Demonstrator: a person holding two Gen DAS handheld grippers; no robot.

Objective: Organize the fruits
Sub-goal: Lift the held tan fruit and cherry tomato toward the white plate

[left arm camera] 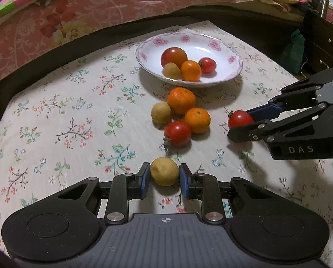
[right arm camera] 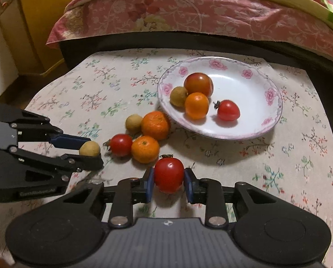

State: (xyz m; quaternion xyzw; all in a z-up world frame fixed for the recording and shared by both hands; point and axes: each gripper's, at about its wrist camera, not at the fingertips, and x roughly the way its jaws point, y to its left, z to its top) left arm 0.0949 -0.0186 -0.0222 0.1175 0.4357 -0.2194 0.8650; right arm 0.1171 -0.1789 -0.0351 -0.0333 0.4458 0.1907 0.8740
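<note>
Left hand-held gripper [left arm camera: 164,177] closed on yellow fruit [left arm camera: 164,171]; right hand-held gripper [right arm camera: 169,182] closed on tomato [right arm camera: 168,174], both on table [left arm camera: 54,111] short of plate [left arm camera: 148,51]. Grip to be kept gentle; both to be lifted clear of loose pile, lowered onto bare plate area.

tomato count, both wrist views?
4. Two on the plate: a big one and a small one. One in the loose pile on the tablecloth. One in the right gripper.
</note>
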